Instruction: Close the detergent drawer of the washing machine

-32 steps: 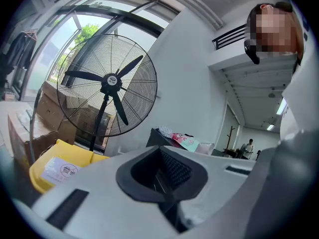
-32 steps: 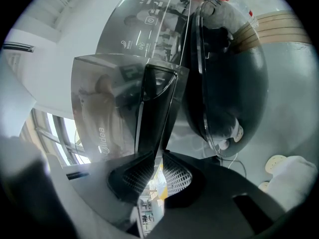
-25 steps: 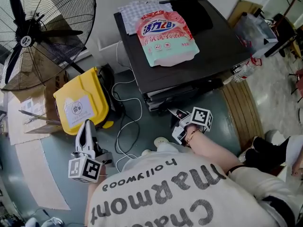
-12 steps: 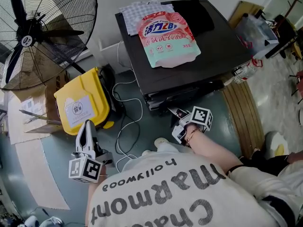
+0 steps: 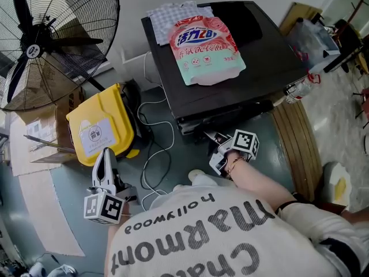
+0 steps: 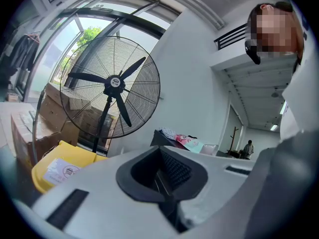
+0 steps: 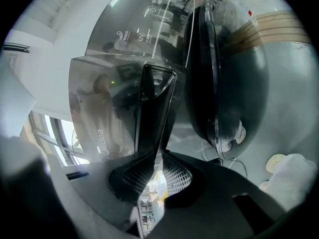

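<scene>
The dark washing machine [image 5: 230, 79] stands in the middle of the head view with a pink detergent bag [image 5: 206, 48] lying on its top. Its detergent drawer [image 5: 199, 123] sticks out a little from the front. My right gripper [image 5: 210, 136] reaches to the drawer; in the right gripper view the black drawer front [image 7: 154, 108] runs between the pads of the right gripper [image 7: 158, 156], which is shut on it. The round door [image 7: 224, 73] is to the right. My left gripper [image 5: 104, 153] stays far to the left, shut and holding nothing.
A yellow bin [image 5: 98, 131] lies beside the machine, with white cables [image 5: 153, 154] on the floor between them. A large standing fan [image 5: 52, 39] and cardboard boxes [image 5: 34, 126] fill the left. A wooden board [image 5: 297, 143] lies to the right.
Both grippers have kept their places. Only the person's foot at the right edge has shifted.
</scene>
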Available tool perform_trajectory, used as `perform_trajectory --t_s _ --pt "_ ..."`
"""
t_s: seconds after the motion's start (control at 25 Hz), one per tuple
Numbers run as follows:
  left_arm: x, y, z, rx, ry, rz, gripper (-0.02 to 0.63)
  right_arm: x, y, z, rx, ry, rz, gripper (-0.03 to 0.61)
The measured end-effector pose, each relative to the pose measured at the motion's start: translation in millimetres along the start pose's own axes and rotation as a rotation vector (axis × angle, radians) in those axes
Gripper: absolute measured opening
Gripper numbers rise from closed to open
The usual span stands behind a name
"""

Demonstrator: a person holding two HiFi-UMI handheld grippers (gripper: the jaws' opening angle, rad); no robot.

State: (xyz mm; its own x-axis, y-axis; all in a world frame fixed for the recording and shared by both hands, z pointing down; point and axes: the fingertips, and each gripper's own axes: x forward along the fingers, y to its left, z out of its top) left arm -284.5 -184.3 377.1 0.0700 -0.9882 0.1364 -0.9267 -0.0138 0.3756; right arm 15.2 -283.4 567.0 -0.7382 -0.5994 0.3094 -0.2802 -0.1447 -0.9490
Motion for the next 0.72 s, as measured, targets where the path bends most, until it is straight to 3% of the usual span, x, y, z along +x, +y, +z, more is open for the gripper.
perform_trajectory --t_s 0.52,0.72 --pt "1.9 -1.1 -0.3 0.008 0.011 -0.007 0.008 5.9 0.9 1.7 -0.018 0.002 -0.033 0.074" --pt "1.2 -4.2 0.5 0.012 0.01 -0.02 0.008 6.2 -0.3 1.9 -0.008 -0.012 -0.087 0.081"
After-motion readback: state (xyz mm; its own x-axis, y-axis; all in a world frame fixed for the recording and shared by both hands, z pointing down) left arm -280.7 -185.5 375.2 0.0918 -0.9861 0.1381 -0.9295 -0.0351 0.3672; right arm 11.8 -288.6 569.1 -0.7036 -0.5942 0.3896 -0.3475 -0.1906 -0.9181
